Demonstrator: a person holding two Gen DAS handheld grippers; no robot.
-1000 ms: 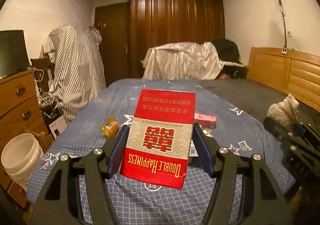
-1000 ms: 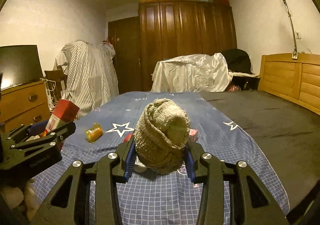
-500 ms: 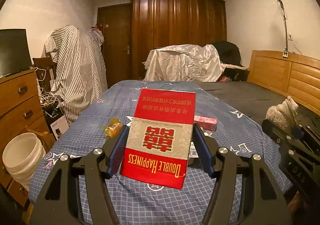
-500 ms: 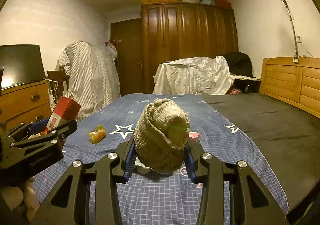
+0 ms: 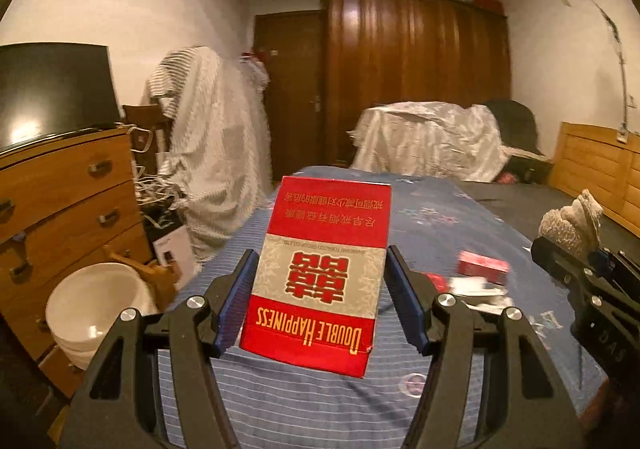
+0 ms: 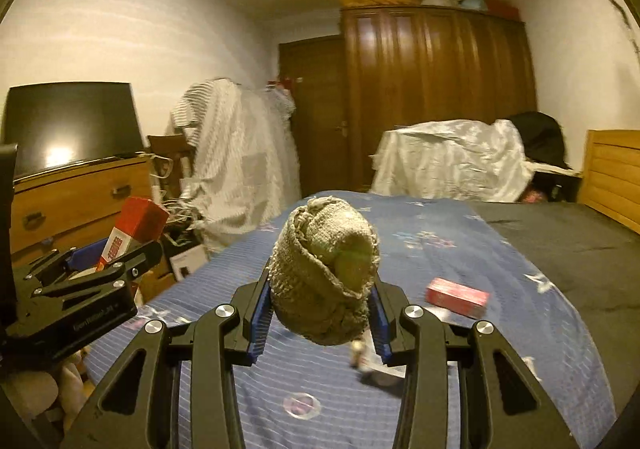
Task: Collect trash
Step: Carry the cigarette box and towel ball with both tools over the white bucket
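Carrying trash: left gripper [image 5: 318, 289] clamps the red carton [image 5: 320, 273], right gripper [image 6: 318, 309] clamps a rag bundle [image 6: 324, 273] (both airborne); next, white bucket [image 5: 96, 301] beside the bed's left edge.

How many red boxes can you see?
2. A big red Double Happiness box is held in the left gripper. A small red box lies on the blue bedspread, right of the right gripper. More may be hidden behind the grippers.

A bed [image 6: 460, 249] with a blue star-patterned sheet and a dark blanket [image 6: 560, 233] on its right half carries a small red box [image 6: 457, 297] and blurred scraps [image 5: 472, 289] beside it.
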